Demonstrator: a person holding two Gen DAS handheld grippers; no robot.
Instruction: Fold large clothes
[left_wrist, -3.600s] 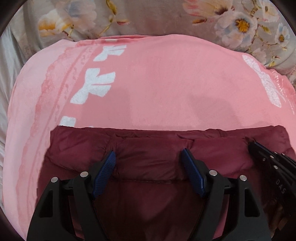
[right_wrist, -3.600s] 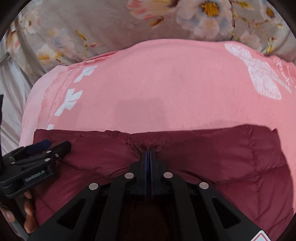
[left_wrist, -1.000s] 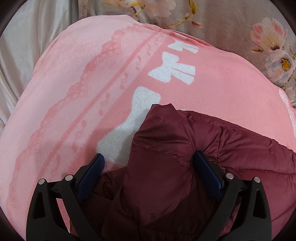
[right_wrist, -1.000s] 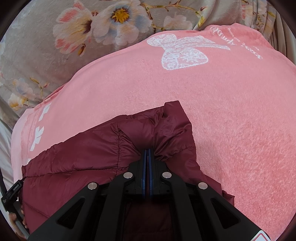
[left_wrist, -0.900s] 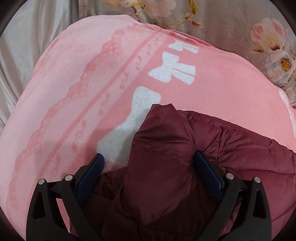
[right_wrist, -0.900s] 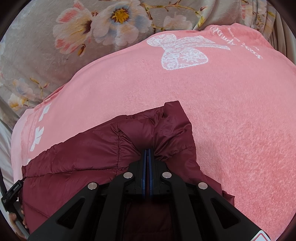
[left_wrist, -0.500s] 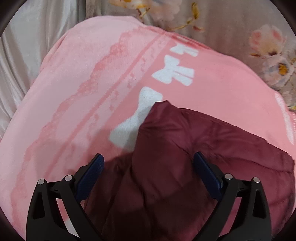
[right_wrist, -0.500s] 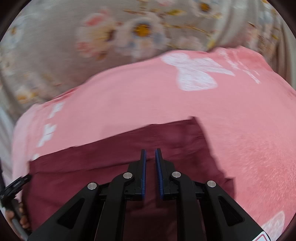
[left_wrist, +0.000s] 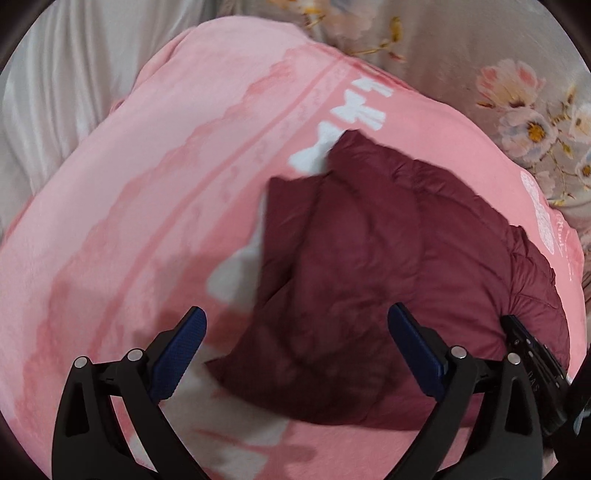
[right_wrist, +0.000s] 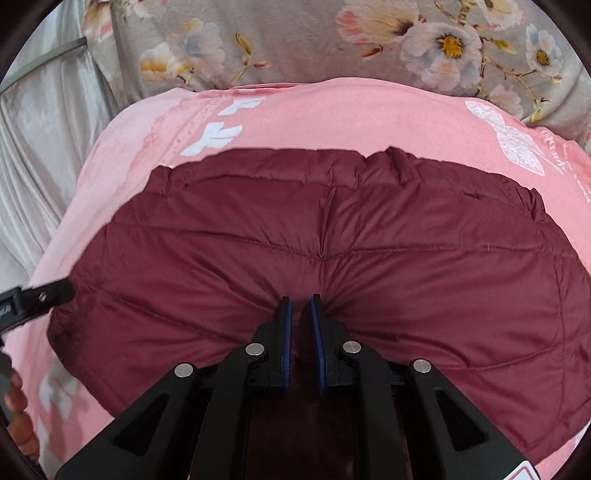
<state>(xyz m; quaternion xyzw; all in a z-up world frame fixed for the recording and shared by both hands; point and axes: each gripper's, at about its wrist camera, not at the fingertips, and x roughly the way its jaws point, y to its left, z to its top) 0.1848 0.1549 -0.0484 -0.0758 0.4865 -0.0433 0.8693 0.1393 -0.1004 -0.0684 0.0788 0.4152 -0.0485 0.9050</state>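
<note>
Now folded into a compact slab, the maroon quilted puffer jacket (right_wrist: 325, 258) lies flat on the pink fleece blanket with white bow prints (right_wrist: 332, 114), apparently set down so the fold can settle. Above it hangs the left gripper (left_wrist: 295, 354), jaws spread wide and holding nothing. Over the near edge sits the right gripper (right_wrist: 301, 325), jaws parted by only a narrow gap, gripping no cloth. Bare pink blanket rings the jacket from 9 to 3 o'clock, leaving room to slide it; the grey floral bedspread (right_wrist: 314, 40) borders at 12 o'clock.
</note>
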